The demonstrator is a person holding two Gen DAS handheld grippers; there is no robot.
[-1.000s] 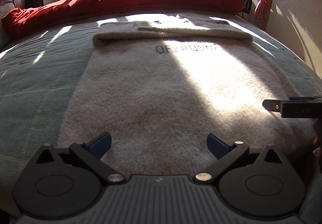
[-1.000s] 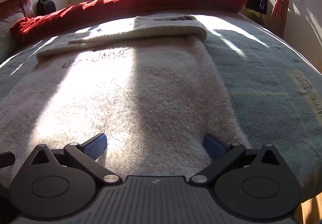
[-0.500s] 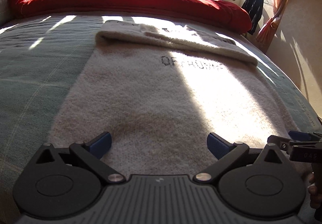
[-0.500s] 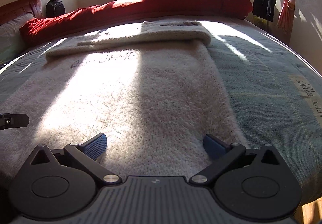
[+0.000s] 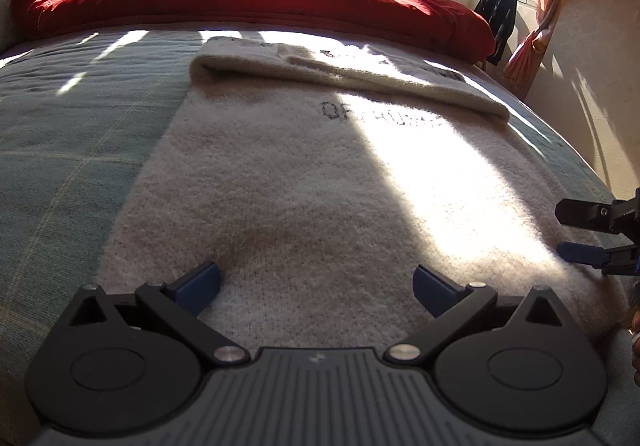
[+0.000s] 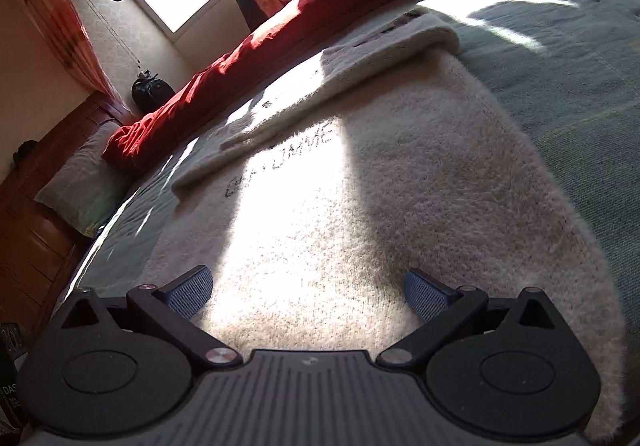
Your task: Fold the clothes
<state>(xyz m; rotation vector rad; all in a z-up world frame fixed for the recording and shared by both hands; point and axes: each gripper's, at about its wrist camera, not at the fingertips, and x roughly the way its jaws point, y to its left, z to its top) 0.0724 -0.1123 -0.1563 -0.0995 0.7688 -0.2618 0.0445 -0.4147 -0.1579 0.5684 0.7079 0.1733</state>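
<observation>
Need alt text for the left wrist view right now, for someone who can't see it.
Open left tongs hover over the near hem of a cream sweater lying flat on a green bedspread, its far end folded over. The right tongs enter from the right edge; a red duvet lies beyond.

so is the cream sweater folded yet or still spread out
Partly folded. The sweater lies flat on the bed, with only its far end turned over in a band above the lettering.
</observation>
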